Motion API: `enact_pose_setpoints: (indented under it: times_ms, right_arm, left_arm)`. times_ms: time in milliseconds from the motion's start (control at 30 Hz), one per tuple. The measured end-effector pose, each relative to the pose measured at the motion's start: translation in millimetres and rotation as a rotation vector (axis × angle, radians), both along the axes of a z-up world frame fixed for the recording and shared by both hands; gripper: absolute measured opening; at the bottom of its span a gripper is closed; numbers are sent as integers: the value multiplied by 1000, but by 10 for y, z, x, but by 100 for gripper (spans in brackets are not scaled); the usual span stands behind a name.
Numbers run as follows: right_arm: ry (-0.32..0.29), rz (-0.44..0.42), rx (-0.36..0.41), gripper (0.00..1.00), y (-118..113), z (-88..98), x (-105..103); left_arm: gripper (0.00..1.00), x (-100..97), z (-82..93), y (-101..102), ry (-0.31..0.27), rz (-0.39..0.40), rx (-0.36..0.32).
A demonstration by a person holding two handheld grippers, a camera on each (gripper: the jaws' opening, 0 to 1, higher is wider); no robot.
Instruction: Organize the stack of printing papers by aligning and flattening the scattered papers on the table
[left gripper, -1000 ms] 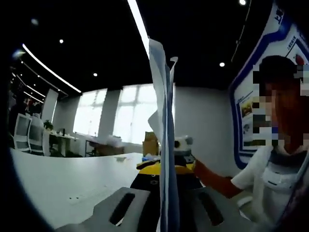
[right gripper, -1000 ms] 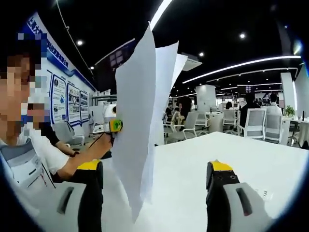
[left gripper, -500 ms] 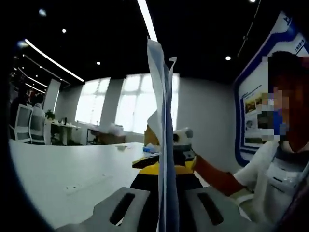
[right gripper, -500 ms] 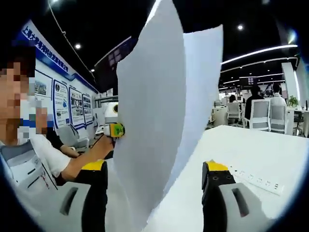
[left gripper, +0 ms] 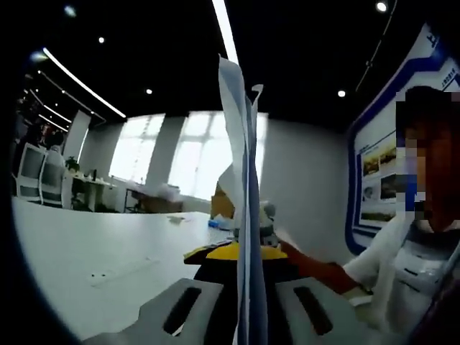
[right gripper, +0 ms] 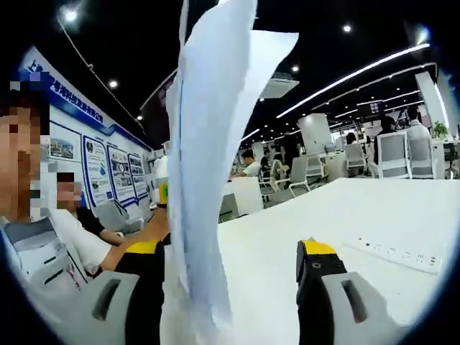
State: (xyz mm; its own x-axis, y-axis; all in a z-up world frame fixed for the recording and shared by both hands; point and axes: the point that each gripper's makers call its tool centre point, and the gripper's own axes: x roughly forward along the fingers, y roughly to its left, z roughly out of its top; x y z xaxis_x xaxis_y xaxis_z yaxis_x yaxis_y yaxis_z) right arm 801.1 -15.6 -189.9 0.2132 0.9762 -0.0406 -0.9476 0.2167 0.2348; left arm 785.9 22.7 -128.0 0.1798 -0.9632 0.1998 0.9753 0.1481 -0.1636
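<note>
The papers (left gripper: 243,215) stand on edge above the worktop (left gripper: 86,251), pinched in my left hand-held gripper (left gripper: 241,309), whose 2 jaws are closed on the sheets. Over the last second the sheets in the right gripper view have swung from broad face to nearly edge-on (right gripper: 205,180), so I judge the stack is squaring up. My right hand-held gripper (right gripper: 230,287) is wide open beside them; contact unclear.

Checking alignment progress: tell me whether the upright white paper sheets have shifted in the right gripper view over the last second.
Yes. The white paper sheets have swung left, toward the right gripper's yellow-tipped left finger, and turned more edge-on.
</note>
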Motion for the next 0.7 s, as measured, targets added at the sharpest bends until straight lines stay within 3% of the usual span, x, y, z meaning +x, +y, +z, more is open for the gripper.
enact_pose_setpoints:
  times_ms: [233, 333, 600, 700]
  right_arm:
    - [2, 46, 25, 63, 88, 1, -26]
    - [-22, 64, 51, 51, 94, 50, -34]
    - [-97, 160, 107, 5, 67, 217, -228]
    - [-67, 172, 96, 0, 92, 221, -309]
  left_arm:
    - [6, -25, -27, -86, 11, -33, 7]
    - [6, -48, -32, -101, 14, -40, 4]
    - [6, 22, -71, -60, 32, -21, -3]
    - [6, 83, -106, -44, 53, -13, -14]
